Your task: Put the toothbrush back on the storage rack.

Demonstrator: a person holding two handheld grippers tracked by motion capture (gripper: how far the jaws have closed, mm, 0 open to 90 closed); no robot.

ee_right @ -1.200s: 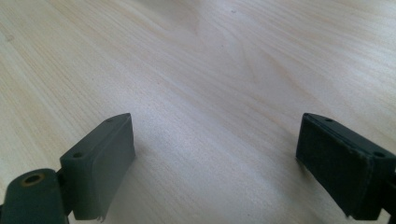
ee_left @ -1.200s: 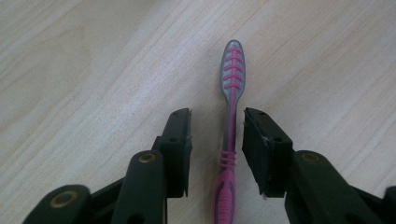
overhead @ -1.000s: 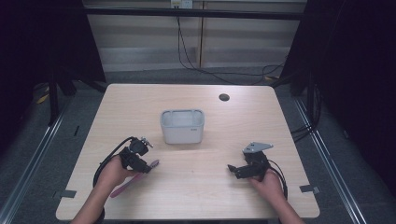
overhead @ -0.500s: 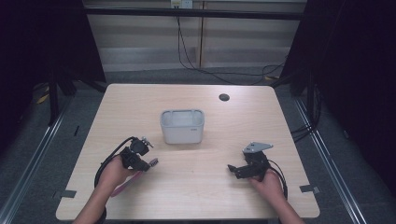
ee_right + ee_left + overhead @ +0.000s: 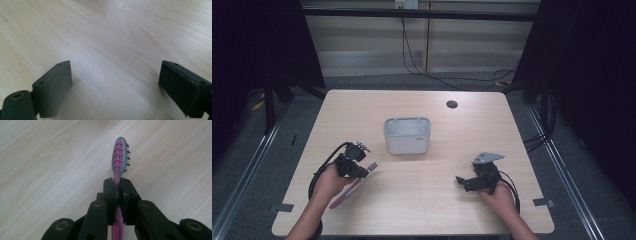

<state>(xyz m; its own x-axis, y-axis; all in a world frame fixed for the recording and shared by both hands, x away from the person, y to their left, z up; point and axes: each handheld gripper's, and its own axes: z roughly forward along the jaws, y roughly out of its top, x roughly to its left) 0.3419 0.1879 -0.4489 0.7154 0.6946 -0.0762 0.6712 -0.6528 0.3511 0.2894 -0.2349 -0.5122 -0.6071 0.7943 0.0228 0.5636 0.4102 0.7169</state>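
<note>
— What does the left claw (image 5: 117, 192) hold?

— A pink-and-grey plastic toothbrush (image 5: 119, 157), clamped by its neck between the two black jaws. In the left claw's own view the grey head with its pink ribs sticks out just past the jaw tips, bristles turned to the right, over the pale wooden counter (image 5: 50, 157). The pink handle runs back under the claw toward the hand.

— And from the high view?

— The left claw (image 5: 364, 170) sits at the near left of the light wooden counter (image 5: 362, 107), gripped by the person's left hand (image 5: 329, 182). The toothbrush (image 5: 348, 192) shows as a pink strip slanting back from the claw beside that hand, its head just ahead of the jaws.

— The right claw?

— The right claw (image 5: 462, 182) is at the near right, well apart from the left one, held in the person's right hand (image 5: 499, 195), with a grey three-cornered plate on top. In the right claw's view its jaws stand wide apart with only bare wood between them.

— Anything else out there?

— A grey rectangular plastic bin (image 5: 407, 135) stands ahead of both claws, roughly midway between them and well clear of each. Beyond it, ahead of the right claw, a small dark round cable hole (image 5: 452, 104) marks the counter.
</note>
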